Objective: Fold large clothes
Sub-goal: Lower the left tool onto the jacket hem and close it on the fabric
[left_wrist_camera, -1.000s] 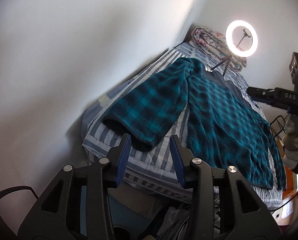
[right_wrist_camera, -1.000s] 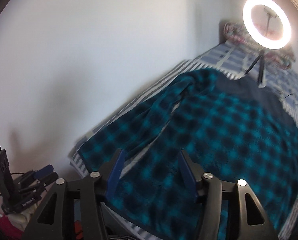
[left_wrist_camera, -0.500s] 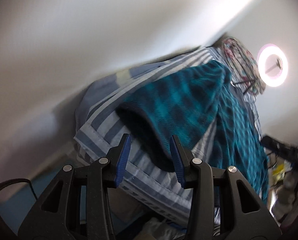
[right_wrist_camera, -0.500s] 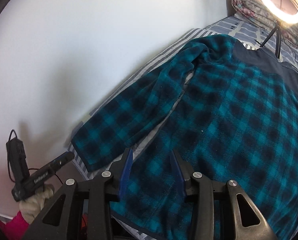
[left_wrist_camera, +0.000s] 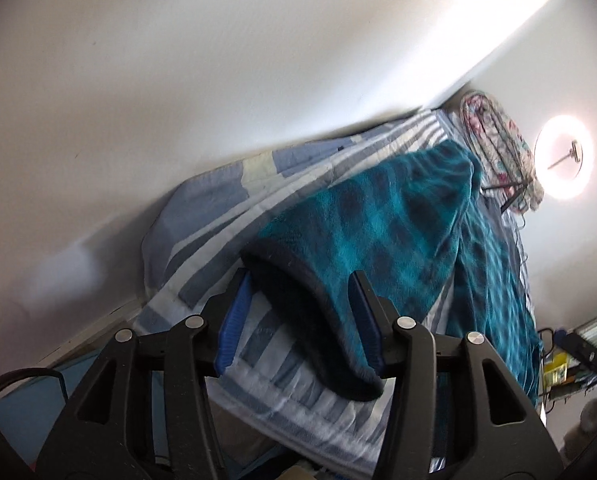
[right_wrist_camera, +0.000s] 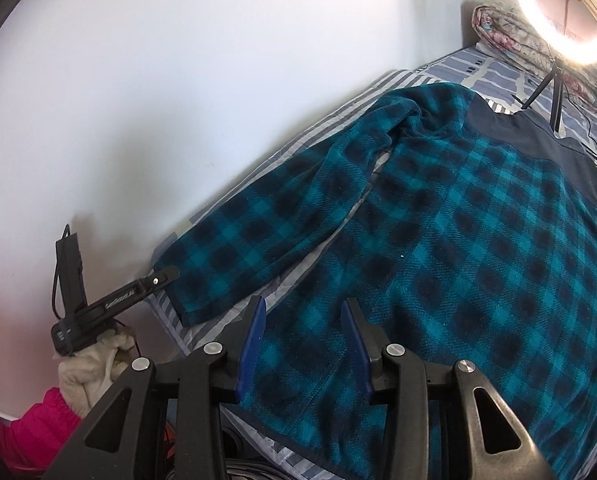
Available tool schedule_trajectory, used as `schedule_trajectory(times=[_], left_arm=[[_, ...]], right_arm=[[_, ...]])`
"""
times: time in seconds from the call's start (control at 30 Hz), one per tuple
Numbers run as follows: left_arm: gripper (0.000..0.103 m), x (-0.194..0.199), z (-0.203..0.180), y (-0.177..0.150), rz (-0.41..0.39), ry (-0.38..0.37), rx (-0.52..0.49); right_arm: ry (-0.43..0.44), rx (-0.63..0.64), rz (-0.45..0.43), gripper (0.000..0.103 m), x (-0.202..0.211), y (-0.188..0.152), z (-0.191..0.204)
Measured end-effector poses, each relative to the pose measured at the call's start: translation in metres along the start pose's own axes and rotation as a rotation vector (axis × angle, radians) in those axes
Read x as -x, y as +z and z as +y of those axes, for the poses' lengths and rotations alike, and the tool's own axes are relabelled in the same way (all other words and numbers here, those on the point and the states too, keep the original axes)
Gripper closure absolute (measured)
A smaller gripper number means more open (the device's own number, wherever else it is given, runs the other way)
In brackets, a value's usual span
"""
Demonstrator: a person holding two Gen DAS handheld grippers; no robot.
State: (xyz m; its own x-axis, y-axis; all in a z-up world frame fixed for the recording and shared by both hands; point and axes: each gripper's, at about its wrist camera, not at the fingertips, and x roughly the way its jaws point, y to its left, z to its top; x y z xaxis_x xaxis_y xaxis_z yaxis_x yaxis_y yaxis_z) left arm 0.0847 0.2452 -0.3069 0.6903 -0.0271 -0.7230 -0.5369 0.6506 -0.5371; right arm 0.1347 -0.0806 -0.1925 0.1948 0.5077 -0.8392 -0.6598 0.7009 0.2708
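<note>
Jacket: teal plaid fleece, lay spread flat on the striped bed, sleeve stretched toward the wall. No fold made yet by my reckoning; both sleeves and body remained to do. My left gripper: jaws apart and opening, the cuff between them, pads not pressing it. My right gripper: jaws apart over the hem, gripping nothing. Ring light stood at the bed's far end. Gloved hand carried the left gripper.

Jacket teal-black plaid; bedsheet blue-white striped; sleeve pink.
</note>
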Motion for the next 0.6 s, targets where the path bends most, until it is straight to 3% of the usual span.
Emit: schedule_trajectory(times=[0.03,0.07,0.1,0.13,0.4,0.6], left_arm=[[0.053,-0.001,-0.001,0.001,-0.004,0.006,0.001],[0.062,-0.002,-0.003,0.003,-0.013,0.012,-0.003],[0.084,-0.002,-0.006,0.004,-0.022,0.02,-0.015],[0.094,-0.002,-0.009,0.005,-0.028,0.025,-0.028],[0.097,0.041,-0.06,-0.001,-0.179,-0.056,-0.22],[0.097,0.067,-0.097,-0.012,-0.193,-0.163,-0.354]], right_arm=[[-0.003,-0.001,0.0,0.062,0.0,-0.001,0.0],[-0.005,-0.005,0.001,0.062,0.0,-0.001,-0.002],[-0.007,-0.007,0.003,0.062,0.0,-0.001,-0.003],[-0.011,-0.01,0.003,0.062,0.0,-0.002,-0.005],[-0.031,-0.069,-0.009,0.062,-0.003,0.005,-0.036],[-0.014,-0.106,-0.022,0.06,-0.016,0.033,-0.058]])
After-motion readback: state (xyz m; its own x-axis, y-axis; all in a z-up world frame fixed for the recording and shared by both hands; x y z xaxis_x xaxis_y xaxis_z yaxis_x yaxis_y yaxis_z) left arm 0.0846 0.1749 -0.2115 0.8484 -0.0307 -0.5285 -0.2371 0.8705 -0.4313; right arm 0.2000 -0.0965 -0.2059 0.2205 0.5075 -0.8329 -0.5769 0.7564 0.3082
